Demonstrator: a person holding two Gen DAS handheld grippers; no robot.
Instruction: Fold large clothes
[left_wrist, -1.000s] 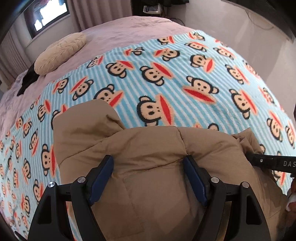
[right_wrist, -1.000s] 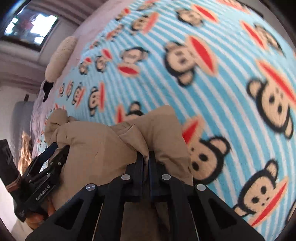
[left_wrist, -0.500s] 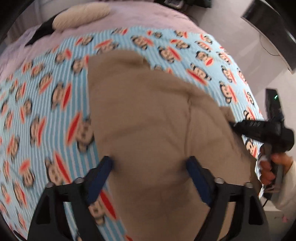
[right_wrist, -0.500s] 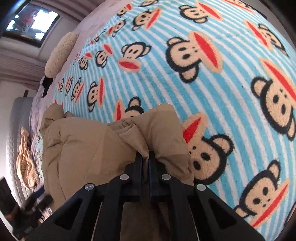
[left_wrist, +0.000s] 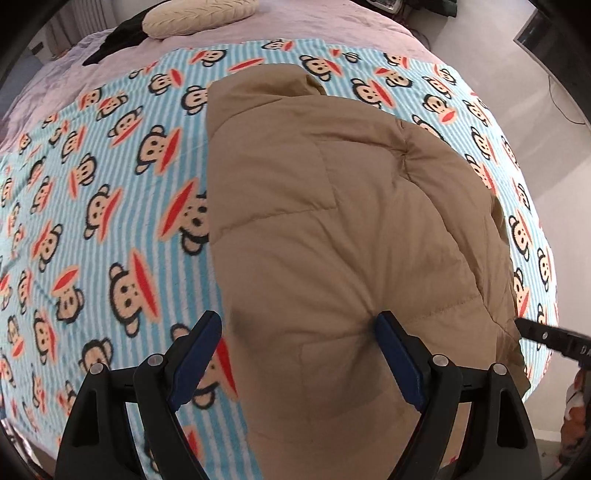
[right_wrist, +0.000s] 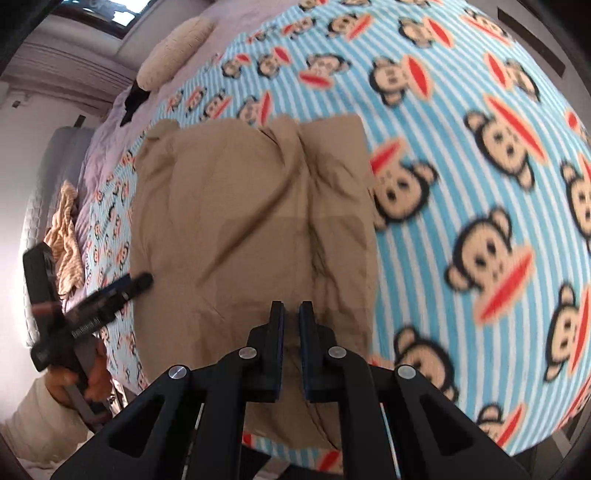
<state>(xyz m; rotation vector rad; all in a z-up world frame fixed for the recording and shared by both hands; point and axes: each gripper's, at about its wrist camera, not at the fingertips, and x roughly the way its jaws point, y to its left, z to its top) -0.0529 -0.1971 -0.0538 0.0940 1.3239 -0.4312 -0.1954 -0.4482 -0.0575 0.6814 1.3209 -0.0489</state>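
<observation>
1. We saw the tan padded jacket (left_wrist: 332, 221) lying folded on the monkey blanket (left_wrist: 110, 184), long axis running toward the frame's top.
2. Our left gripper (left_wrist: 295, 343) hung wide and empty.
3. Our right gripper (right_wrist: 291, 314), just cracking open, held nothing.

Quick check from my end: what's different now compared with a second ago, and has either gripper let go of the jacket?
The right gripper has let go: it was clamped on a bunch of the tan jacket, its jaws have just been opening a crack and it has lifted clear, nothing between them. The left gripper has pulled back off the jacket, jaws wide. The jacket lies flatter on the monkey blanket. Blanket and pillow are unchanged.
</observation>
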